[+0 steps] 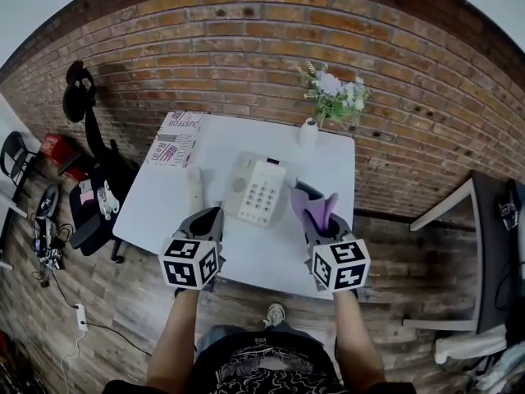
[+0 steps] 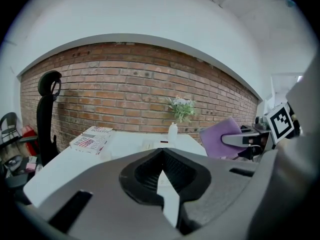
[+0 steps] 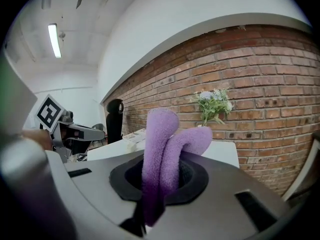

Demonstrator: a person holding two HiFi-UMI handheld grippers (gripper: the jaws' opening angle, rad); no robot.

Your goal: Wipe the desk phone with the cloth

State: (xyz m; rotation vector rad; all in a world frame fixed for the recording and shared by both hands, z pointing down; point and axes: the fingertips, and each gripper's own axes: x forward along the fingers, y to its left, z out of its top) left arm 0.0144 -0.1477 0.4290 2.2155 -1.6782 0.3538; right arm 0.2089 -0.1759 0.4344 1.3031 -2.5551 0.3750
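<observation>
Right gripper (image 1: 311,209) clamps cloth (image 1: 321,210) beside phone's (image 1: 261,192) right edge.

Lighting: bright, even, indoor. Source: one lit ceiling strip light (image 3: 53,40), far left in the right gripper view.
Table (image 1: 246,253): white top close to washed out, with little surface detail.
Shadows: soft. A dim one lies on the brick wall (image 1: 246,48), just right of the office chair (image 1: 80,97).
Distortion: strong fisheye in all three views. Brick courses bow and the corners are black.
Focus: far wall and table fairly sharp. Near bodies of the left gripper (image 2: 162,159) and right gripper (image 3: 160,169) are blurred. Cloth (image 3: 162,134) is soft-edged and darkens at its lower end.
</observation>
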